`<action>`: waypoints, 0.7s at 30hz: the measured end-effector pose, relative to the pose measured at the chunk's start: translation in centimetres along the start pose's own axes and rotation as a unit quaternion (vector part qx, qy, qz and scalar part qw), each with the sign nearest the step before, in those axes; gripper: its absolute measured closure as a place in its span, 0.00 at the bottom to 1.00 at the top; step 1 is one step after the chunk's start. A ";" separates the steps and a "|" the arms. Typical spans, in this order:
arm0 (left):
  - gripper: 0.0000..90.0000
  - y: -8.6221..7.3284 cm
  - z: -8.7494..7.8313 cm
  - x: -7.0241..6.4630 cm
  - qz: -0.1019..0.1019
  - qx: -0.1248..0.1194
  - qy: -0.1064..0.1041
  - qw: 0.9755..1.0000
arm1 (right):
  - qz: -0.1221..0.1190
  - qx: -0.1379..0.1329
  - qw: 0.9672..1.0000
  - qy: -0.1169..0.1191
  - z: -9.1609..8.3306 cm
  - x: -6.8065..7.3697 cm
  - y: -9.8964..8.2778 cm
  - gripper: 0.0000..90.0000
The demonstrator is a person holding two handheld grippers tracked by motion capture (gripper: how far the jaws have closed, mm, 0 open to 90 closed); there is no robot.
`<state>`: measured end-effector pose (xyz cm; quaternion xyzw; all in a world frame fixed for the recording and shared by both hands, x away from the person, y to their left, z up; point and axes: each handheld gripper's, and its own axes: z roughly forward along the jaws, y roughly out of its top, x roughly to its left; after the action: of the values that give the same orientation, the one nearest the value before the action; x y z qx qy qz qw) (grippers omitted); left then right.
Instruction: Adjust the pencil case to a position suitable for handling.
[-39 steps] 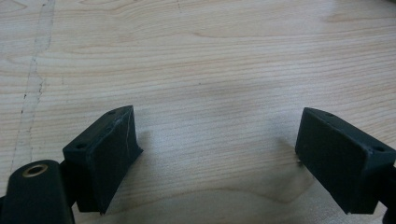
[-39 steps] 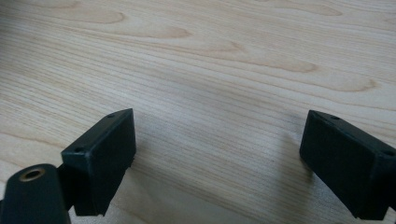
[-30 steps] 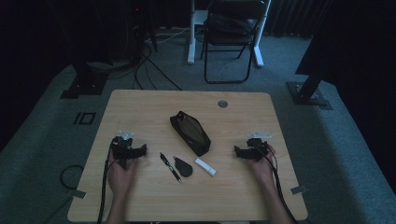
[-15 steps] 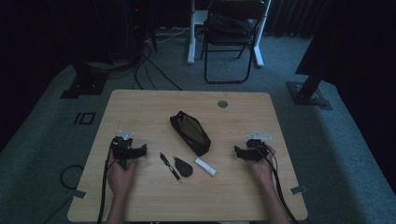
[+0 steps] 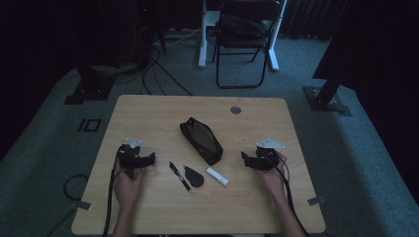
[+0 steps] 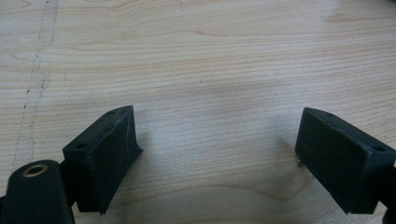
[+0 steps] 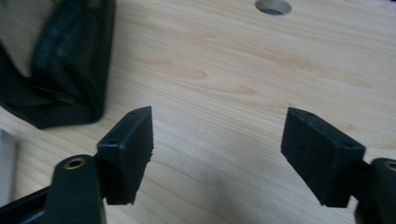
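A black zip pouch lies at the middle of the wooden table; its end shows at the top left of the right gripper view. In front of it lie a black pen, a dark teardrop-shaped piece and a small white block. My left gripper rests on the table at the left, open, with bare wood between its jaws. My right gripper rests at the right, open and holding nothing, pointing toward the pouch.
A round cable hole sits near the table's far edge and also shows in the right gripper view. Beyond the table stand a folding chair, equipment stands and floor cables. Grey tape tabs mark the front corners.
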<state>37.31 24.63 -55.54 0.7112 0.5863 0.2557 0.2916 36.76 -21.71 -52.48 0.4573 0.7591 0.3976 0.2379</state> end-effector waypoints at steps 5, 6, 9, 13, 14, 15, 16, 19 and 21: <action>0.15 0.0 0.0 0.0 0.000 0.000 0.000 1.000 | -0.010 -0.006 1.000 0.011 -0.2 1.1 0.5 0.29; 0.15 0.0 0.0 0.0 0.000 0.000 0.000 1.000 | -0.010 -0.008 1.000 0.014 -0.2 1.4 0.6 0.29; 0.15 0.0 0.0 0.0 0.000 0.000 0.000 1.000 | -0.016 -0.011 1.000 0.025 -0.2 2.1 0.8 0.29; 0.15 0.0 0.0 0.0 0.000 0.000 0.000 1.000 | -0.028 -0.011 0.999 0.035 -0.1 3.3 1.1 0.29; 0.14 0.0 0.0 0.0 0.000 0.000 0.000 1.000 | -0.031 -0.010 0.999 0.038 -0.1 3.5 1.3 0.29; 0.15 0.0 0.0 0.0 0.000 0.001 0.000 1.000 | -0.033 -0.010 0.999 0.041 0.0 3.7 1.4 0.29; 0.14 0.0 0.0 0.0 0.000 0.001 0.000 1.000 | -0.037 -0.008 0.998 0.046 0.0 4.0 1.5 0.29; 0.14 0.0 0.0 0.0 0.000 0.000 0.000 1.000 | -0.046 -0.007 0.998 0.053 0.2 4.7 1.9 0.29; 0.14 0.0 0.0 0.0 0.000 0.001 0.000 1.000 | -0.050 -0.008 0.997 0.059 0.4 5.2 2.2 0.29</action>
<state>37.31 24.64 -55.53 0.7115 0.5864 0.2554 0.2911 35.72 -16.34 -50.91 0.3931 0.7905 0.4172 0.2157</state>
